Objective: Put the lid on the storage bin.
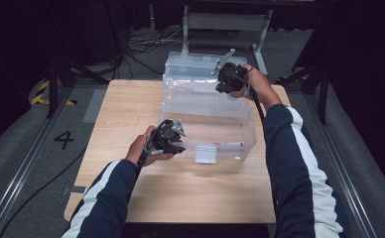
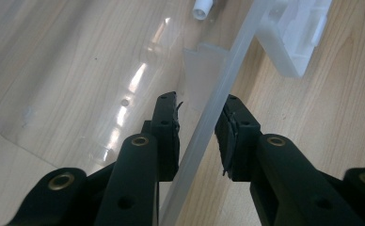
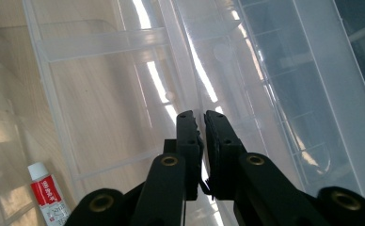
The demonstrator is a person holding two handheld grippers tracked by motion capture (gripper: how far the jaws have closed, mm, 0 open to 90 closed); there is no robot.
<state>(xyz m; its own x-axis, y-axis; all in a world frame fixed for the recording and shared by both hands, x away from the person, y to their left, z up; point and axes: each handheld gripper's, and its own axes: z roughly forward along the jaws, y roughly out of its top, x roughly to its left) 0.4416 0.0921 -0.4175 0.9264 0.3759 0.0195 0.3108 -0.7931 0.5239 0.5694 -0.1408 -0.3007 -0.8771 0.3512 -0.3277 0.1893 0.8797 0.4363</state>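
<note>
I have both grippers on the clear plastic box (image 1: 208,119) that sits on the wooden table (image 1: 131,114), its hinged lid (image 1: 193,64) swung open and lying past the far edge of the table. My left gripper (image 1: 173,136) is at the near left corner of the box. In the left gripper view its jaws straddle the front rim (image 2: 209,108) of the box, one jaw inside the wall and one outside, set narrow; I can't tell whether the pads actually press on the plastic. A white latch (image 2: 293,33) shows just beyond on the outside of that wall. My right gripper (image 1: 225,79) is at the far right of the box, where box and lid meet. In the right gripper view its jaws stand nearly together, pinched on the thin clear edge (image 3: 202,113) that runs up between them. Inside the box, near the front wall, lies a small tube with a red label and white cap (image 3: 46,190), well apart from both grippers
</note>
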